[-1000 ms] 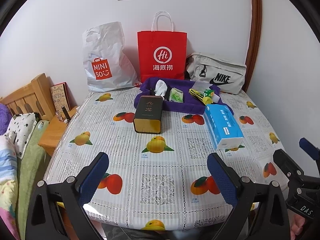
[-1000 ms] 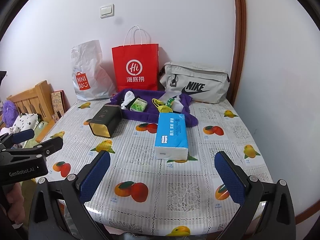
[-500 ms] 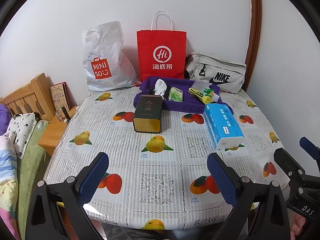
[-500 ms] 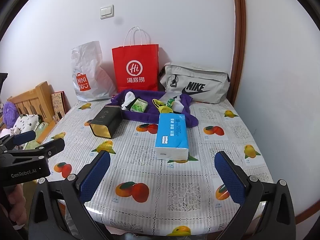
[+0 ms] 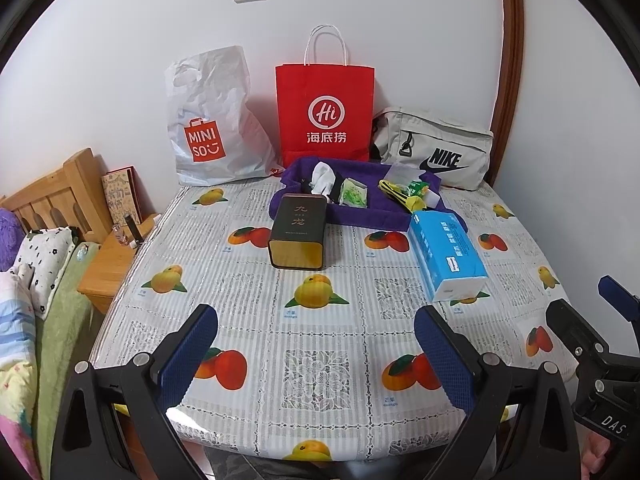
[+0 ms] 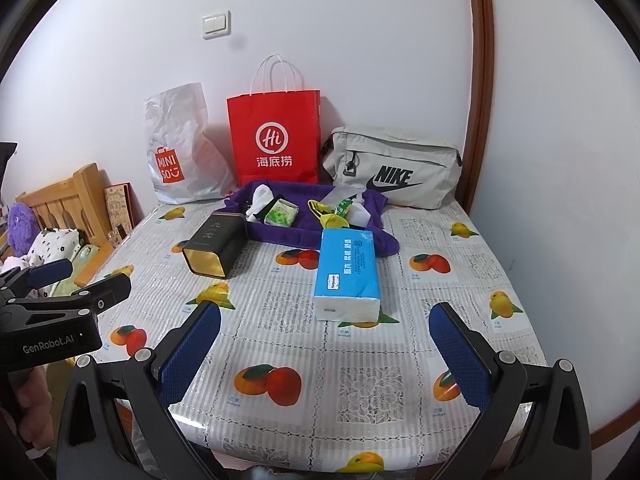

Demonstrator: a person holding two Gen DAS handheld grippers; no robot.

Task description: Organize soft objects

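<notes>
A purple cloth tray (image 5: pixel 360 216) (image 6: pixel 296 234) lies at the back of the table, holding white socks (image 5: pixel 323 178) (image 6: pixel 260 198), a green packet (image 5: pixel 354 194) (image 6: pixel 282 213) and yellow-green items (image 5: pixel 404 194) (image 6: pixel 332 216). A blue tissue pack (image 5: pixel 448 254) (image 6: pixel 346 270) lies in front of it on the right. A black and gold tin (image 5: pixel 298 232) (image 6: pixel 216 246) lies on its side to the left. My left gripper (image 5: pixel 316 354) and right gripper (image 6: pixel 324 354) are open and empty above the table's near edge.
A white Miniso bag (image 5: pixel 212 128), a red paper bag (image 5: pixel 325 114) and a grey Nike pouch (image 5: pixel 436 154) stand along the back wall. The table has a fruit-print cloth (image 5: pixel 320 312). A wooden bed and nightstand (image 5: pixel 108 264) are at the left.
Both grippers have shifted slightly; the scene sits a little lower and nearer in the views. Nothing on the table has moved.
</notes>
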